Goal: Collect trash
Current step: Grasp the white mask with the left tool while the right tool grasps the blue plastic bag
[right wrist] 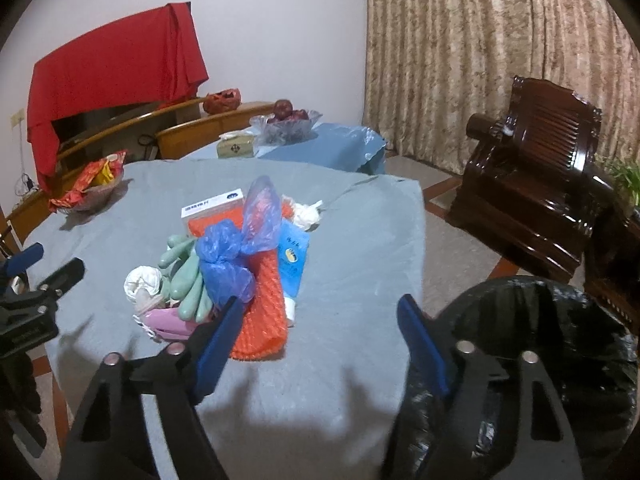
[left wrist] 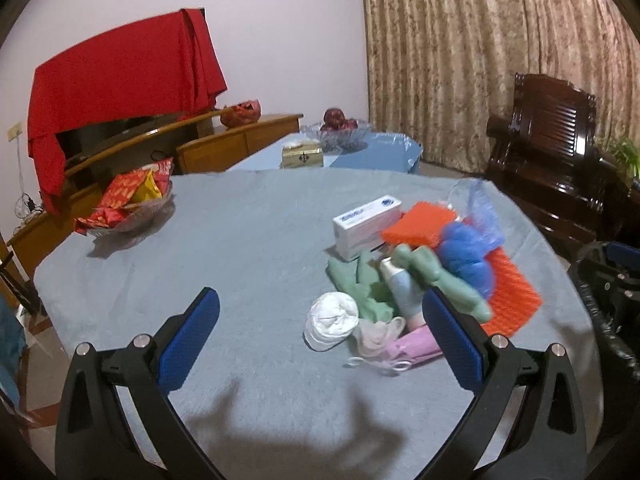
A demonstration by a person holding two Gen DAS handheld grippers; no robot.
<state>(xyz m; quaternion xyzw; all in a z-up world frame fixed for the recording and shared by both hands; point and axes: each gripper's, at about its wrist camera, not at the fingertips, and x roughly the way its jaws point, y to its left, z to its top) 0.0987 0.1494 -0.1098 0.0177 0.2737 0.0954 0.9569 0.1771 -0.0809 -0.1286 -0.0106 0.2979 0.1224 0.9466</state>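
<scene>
A pile of trash lies on the grey-blue tablecloth [left wrist: 248, 240]: a crumpled white tissue [left wrist: 332, 320], green rubber gloves [left wrist: 360, 284], a pink mask [left wrist: 404, 346], a tube [left wrist: 404, 288], a white box [left wrist: 366, 226], orange mesh mats [left wrist: 516, 296] and a crumpled blue plastic bag [left wrist: 468, 256]. My left gripper [left wrist: 320, 308] is open and empty, above the table, with the pile by its right finger. My right gripper [right wrist: 320, 312] is open and empty, right of the pile [right wrist: 224, 264]. A bin lined with a black bag [right wrist: 560, 344] stands at the lower right.
A glass bowl of red packets [left wrist: 132, 204] sits at the table's far left. A second blue-covered table [left wrist: 376, 152] holds a tissue box [left wrist: 302, 156] and a fruit bowl [left wrist: 340, 128]. A dark wooden chair [right wrist: 540, 184] stands to the right, before curtains.
</scene>
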